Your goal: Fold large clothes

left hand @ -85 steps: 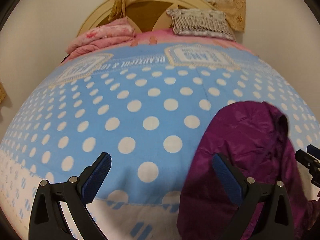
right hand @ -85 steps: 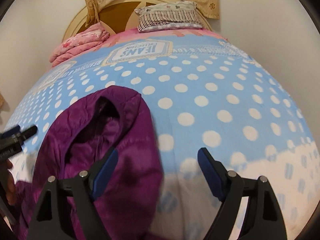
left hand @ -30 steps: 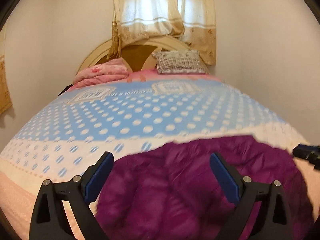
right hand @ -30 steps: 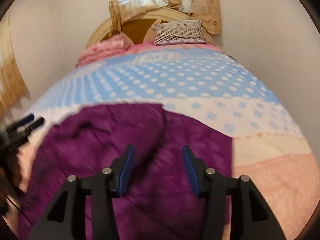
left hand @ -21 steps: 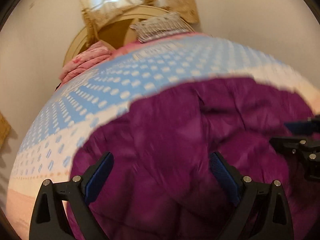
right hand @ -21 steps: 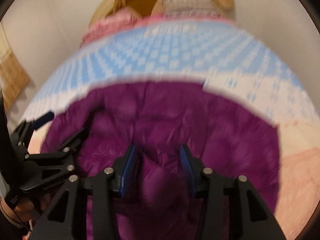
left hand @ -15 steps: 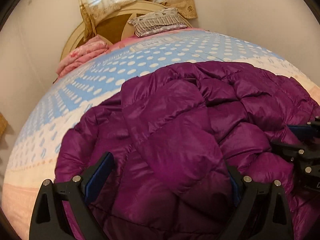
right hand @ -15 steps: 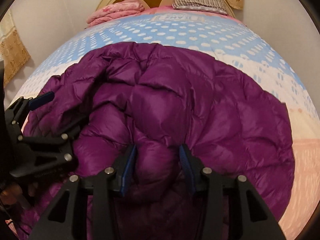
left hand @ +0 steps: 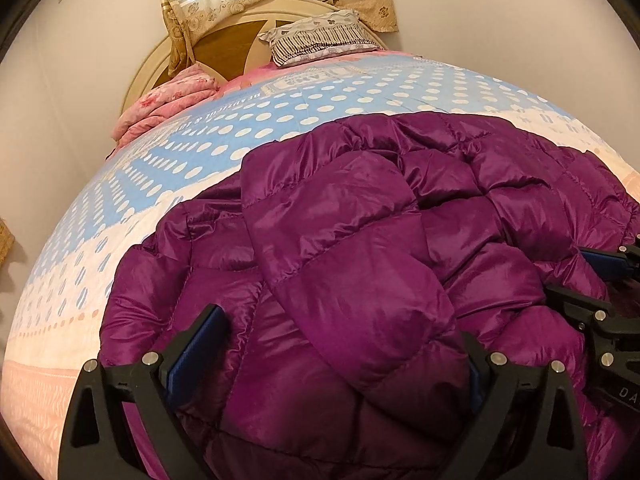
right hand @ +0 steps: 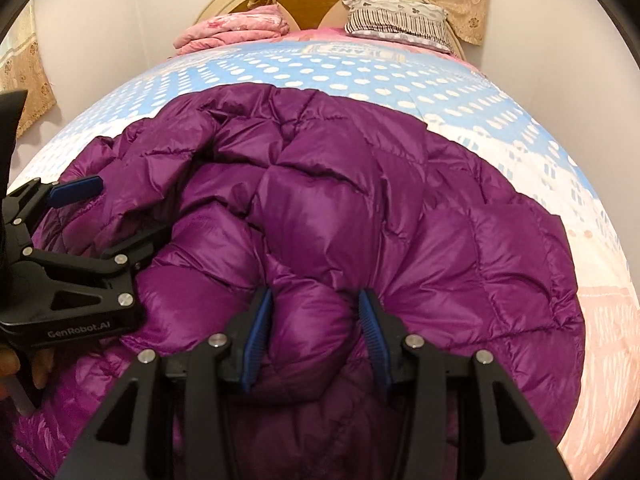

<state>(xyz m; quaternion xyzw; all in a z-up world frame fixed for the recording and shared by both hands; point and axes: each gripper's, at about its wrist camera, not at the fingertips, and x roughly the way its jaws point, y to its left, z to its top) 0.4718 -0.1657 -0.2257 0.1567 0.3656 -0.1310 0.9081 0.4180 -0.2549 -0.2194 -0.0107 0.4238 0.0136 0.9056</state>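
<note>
A large purple quilted down jacket [left hand: 360, 240] lies bunched on the near end of the bed; it also fills the right wrist view [right hand: 360, 208]. My left gripper [left hand: 340, 344] is wide open, its jaws spread around a puffy fold of the jacket. It also shows at the left of the right wrist view [right hand: 116, 216]. My right gripper [right hand: 312, 332] is shut on a thick fold of the jacket, which bulges between its blue pads. It also shows at the right edge of the left wrist view [left hand: 600, 280].
The bed has a blue polka-dot cover [left hand: 280, 120] with a pale pink band at the near end [right hand: 612, 320]. A folded pink blanket [left hand: 168, 100] and a striped pillow [left hand: 320, 40] lie by the headboard. Walls stand close on both sides.
The jacket was pulled toward the near end of the bed and bunched. My right gripper narrowed from wide open and shut on a fold. My left gripper stayed open and lowered over the jacket.
</note>
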